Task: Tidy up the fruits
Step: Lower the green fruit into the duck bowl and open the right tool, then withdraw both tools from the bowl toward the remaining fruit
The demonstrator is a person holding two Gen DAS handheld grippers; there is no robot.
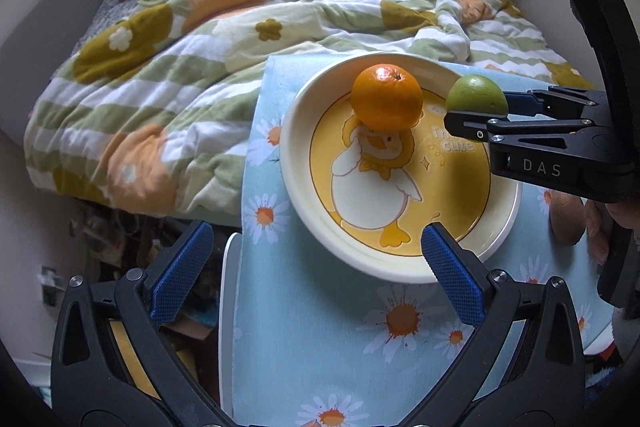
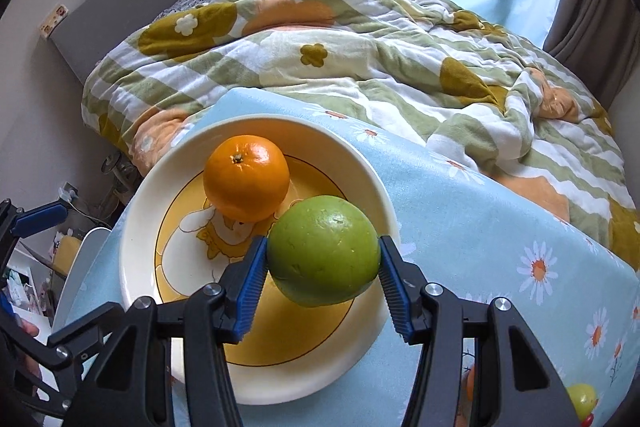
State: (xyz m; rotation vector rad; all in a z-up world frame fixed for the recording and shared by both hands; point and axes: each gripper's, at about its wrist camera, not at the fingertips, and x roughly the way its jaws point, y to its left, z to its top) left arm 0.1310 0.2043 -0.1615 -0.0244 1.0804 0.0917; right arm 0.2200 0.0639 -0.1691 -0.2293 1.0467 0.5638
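Observation:
An orange lies on the far side of a cream plate with a yellow duck picture. My right gripper is shut on a green round fruit and holds it over the plate's right part, close to the orange but apart from it. My left gripper stands open and empty above the plate's near-left rim. Its left fingertip hangs beyond the table's left edge.
The plate rests on a small table under a light-blue daisy cloth. A bed with a rumpled flowered quilt lies just behind. Another yellow-green fruit shows at the cloth's near right corner. A hand grips the right tool.

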